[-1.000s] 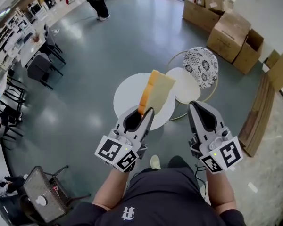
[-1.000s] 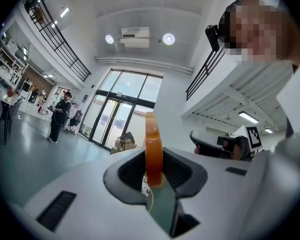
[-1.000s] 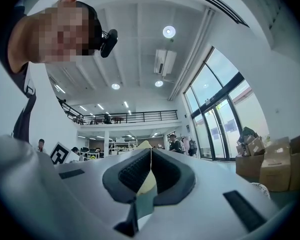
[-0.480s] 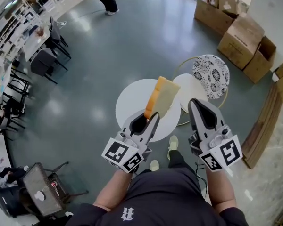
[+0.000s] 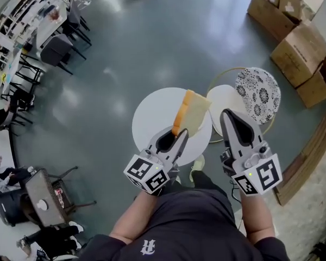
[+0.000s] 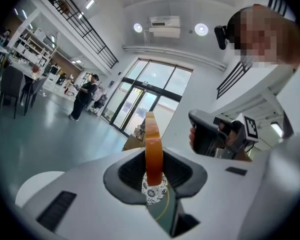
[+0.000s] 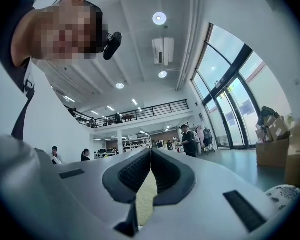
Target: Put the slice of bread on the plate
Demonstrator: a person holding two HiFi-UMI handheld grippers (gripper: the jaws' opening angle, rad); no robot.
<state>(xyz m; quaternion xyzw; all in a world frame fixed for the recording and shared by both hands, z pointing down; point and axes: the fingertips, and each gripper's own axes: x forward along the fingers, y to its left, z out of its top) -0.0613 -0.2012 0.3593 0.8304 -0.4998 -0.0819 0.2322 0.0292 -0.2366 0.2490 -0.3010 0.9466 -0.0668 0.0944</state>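
A slice of bread [image 5: 193, 112] with an orange crust stands upright in my left gripper [image 5: 180, 132], which is shut on its lower edge. In the left gripper view the bread [image 6: 152, 144] shows edge-on between the jaws. It hangs over the right edge of a round white table [image 5: 152, 118]. Just right of it, a white disc [image 5: 224, 99] and a black-and-white patterned plate [image 5: 258, 95] lie on a gold-rimmed stand. My right gripper [image 5: 227, 113] is beside the bread, shut and empty, its tips meeting [image 7: 150, 153].
Cardboard boxes [image 5: 299, 42] are stacked at the upper right. Desks and dark chairs [image 5: 54, 48] line the left side. A stool [image 5: 41, 203] and seated people are at the lower left. Grey floor surrounds the tables. The person's shoe [image 5: 195, 167] is below the white table.
Both grippers and the person have moved toward the round tables, which now lie closer under the grippers. The bread stays in the left grip, a little lower. The right gripper stays shut.
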